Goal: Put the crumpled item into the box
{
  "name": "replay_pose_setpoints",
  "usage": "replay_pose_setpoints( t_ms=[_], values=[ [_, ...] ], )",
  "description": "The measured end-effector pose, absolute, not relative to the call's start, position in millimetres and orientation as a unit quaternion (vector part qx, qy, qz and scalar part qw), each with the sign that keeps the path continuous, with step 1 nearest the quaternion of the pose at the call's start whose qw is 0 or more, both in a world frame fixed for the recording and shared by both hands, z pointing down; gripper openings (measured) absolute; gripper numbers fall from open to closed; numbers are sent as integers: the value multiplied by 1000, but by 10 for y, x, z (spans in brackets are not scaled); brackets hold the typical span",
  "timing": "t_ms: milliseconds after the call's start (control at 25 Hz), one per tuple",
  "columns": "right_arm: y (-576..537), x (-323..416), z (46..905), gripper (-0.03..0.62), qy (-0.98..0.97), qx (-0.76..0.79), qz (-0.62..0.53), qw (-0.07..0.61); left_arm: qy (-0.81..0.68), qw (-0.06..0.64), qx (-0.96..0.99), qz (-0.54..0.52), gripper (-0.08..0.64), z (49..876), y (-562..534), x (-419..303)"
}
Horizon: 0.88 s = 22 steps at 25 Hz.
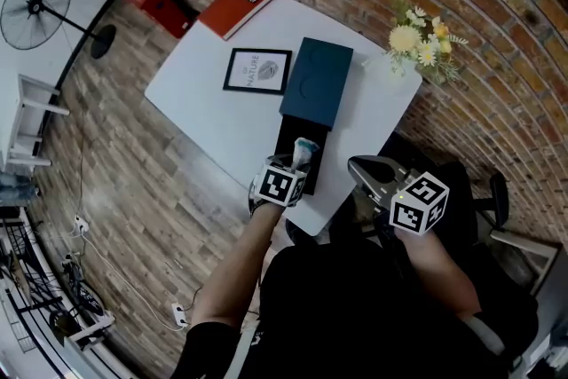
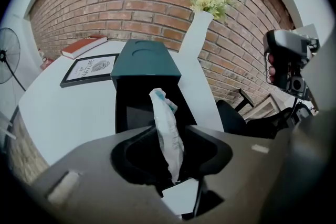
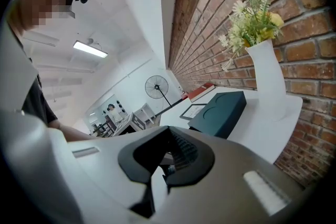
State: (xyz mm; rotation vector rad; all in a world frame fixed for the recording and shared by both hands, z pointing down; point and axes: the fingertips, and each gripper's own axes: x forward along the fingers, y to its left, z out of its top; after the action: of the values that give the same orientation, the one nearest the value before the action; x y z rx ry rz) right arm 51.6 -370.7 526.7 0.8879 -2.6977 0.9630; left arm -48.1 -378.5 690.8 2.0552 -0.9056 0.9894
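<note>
left gripper view: left gripper (image 2: 171, 153) jaws apart, crumpled item (image 2: 167, 131) upright between, at box (image 2: 134, 113); right gripper (image 3: 165, 159) closed, empty.

Your crumpled item (image 2: 167, 134) is white with a teal-blue patch at its top. The box (image 1: 297, 157) is black, its lid (image 1: 318, 82) dark teal, and the table (image 1: 200, 106) white. At the table's far corner lies a red book (image 1: 236, 6). The flowers (image 1: 417, 40) are yellow and white. Your left tool (image 1: 300, 162) and right tool (image 1: 357, 166) carry black-and-white square markers.
</note>
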Motion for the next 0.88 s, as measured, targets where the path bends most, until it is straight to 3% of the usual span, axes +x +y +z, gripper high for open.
replay_pose_setpoints(
  t_ms=[280,880],
  values=[
    [-3714,474,5169,0,-901,289,316,70,-375,296,771,420,235,6852,-3816,-775],
    [-3808,13,4821,0,-926,260,265,69,-434,212,797,363,225,6034,-4108,-1315]
  ],
)
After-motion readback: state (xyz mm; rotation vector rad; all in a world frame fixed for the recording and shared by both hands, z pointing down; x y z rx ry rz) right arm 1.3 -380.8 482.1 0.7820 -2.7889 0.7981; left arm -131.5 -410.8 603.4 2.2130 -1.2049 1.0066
